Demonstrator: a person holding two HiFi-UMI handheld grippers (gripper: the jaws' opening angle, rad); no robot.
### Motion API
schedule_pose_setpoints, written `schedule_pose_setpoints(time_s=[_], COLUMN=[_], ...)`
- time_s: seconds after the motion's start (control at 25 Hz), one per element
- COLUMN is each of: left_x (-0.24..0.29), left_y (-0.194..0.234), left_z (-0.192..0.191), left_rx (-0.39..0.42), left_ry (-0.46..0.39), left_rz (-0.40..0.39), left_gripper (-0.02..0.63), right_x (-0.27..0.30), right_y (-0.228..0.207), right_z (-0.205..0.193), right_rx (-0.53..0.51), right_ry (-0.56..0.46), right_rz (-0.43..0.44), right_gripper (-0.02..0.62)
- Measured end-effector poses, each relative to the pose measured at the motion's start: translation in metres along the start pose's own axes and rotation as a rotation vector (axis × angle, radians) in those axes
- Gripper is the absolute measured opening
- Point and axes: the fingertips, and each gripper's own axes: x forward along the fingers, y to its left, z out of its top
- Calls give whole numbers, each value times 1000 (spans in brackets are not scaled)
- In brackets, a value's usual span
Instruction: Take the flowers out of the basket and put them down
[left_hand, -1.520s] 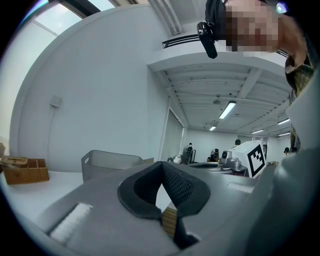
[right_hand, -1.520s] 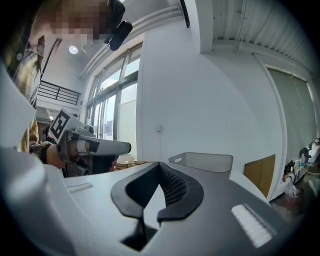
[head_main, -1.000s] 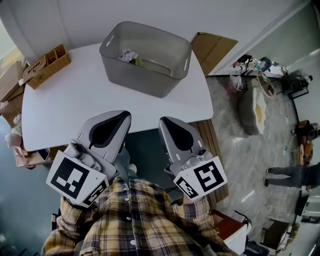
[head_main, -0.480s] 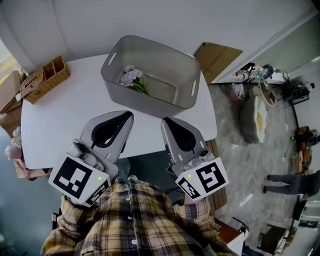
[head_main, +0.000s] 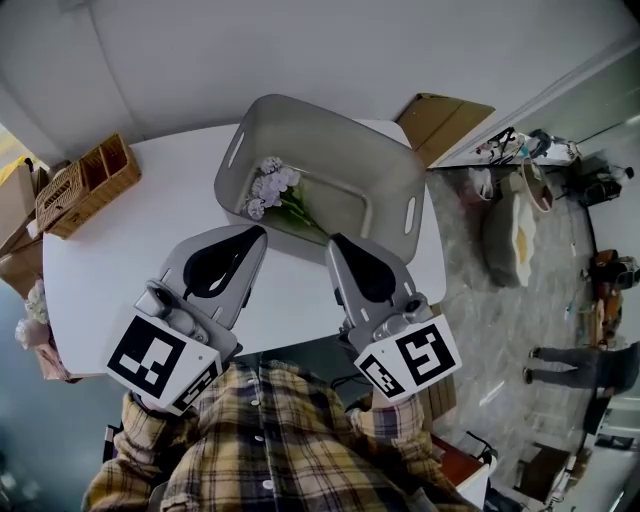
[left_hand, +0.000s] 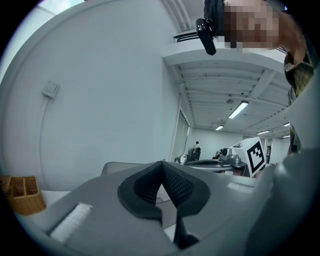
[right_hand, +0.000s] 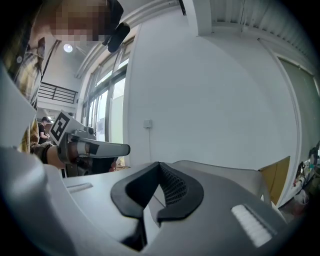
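A grey plastic basket (head_main: 390, 160) stands on the white table (head_main: 130, 250) at its far right. Inside it lies a small bunch of pale lilac flowers (head_main: 270, 186) with green stems, near the basket's left wall. My left gripper (head_main: 257, 235) is held over the table just short of the basket's near wall, its jaws shut and empty. My right gripper (head_main: 338, 242) is beside it, also shut with nothing in it, its tip at the basket's near rim. Seen through the left gripper view, the basket's rim (left_hand: 117, 166) shows just past the shut jaws.
A wicker organiser (head_main: 85, 182) stands on the table's far left corner. Cardboard boxes (head_main: 15, 215) are on the floor to the left. A flat cardboard sheet (head_main: 445, 115) leans behind the basket. To the right is open floor with bags (head_main: 510, 215).
The view has tipped forward, so the basket sits lower in frame and the flowers inside show fully. Both grippers are closer to the basket's near wall, still shut.
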Motion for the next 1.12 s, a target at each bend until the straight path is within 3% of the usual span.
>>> schedule_pose_setpoints(time_s=[0.48,1.12], left_x=[11,23], left_y=[33,33], left_z=[-6,9], left_rx=[-34,-26], left_ry=[23,-17], left_rz=[-3,163], left_gripper=[12,12], right_x=[32,46], right_y=[-26,-65], right_z=[3,20], right_rx=[-9,-38], right_ry=[54,76], right_rz=[-37,83], right_gripper=[6,6])
